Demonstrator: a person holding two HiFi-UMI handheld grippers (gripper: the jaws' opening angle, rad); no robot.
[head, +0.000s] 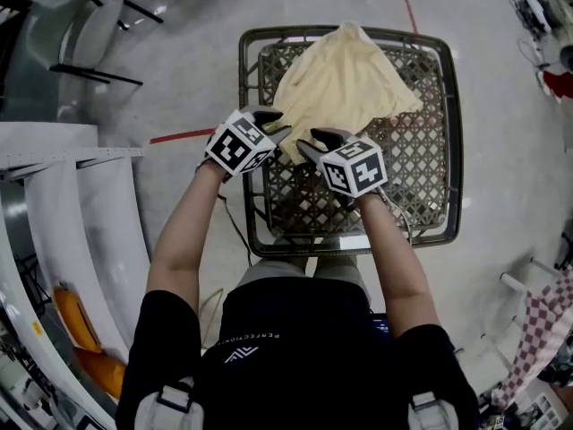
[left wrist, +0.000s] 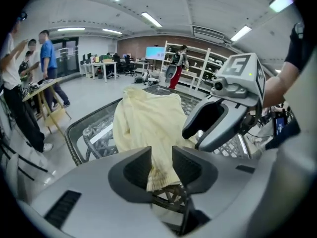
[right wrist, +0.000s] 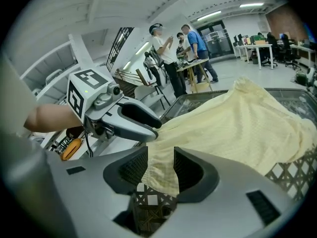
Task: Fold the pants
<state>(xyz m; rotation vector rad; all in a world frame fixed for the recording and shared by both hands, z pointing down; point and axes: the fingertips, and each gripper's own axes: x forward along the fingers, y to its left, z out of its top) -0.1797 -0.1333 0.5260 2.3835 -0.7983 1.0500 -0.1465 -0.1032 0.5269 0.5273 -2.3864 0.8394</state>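
Observation:
Pale yellow pants (head: 345,83) lie bunched on a dark lattice-top table (head: 421,159), spread toward its far side. Both grippers sit side by side at the near hem of the cloth. In the left gripper view my left gripper (left wrist: 162,165) has the ribbed hem (left wrist: 161,175) lying between its parted jaws, loose rather than pinched. My right gripper (right wrist: 161,165) likewise straddles the hem (right wrist: 158,175), jaws apart. From the head view the left gripper (head: 273,124) is at the table's left side and the right gripper (head: 324,141) is just right of it.
The table's metal rim (head: 349,34) frames the lattice. White curved shelving (head: 54,204) stands at the left, with an orange object (head: 76,316) low down. A checked cloth (head: 537,330) hangs at the lower right. Several people (left wrist: 47,58) stand far off.

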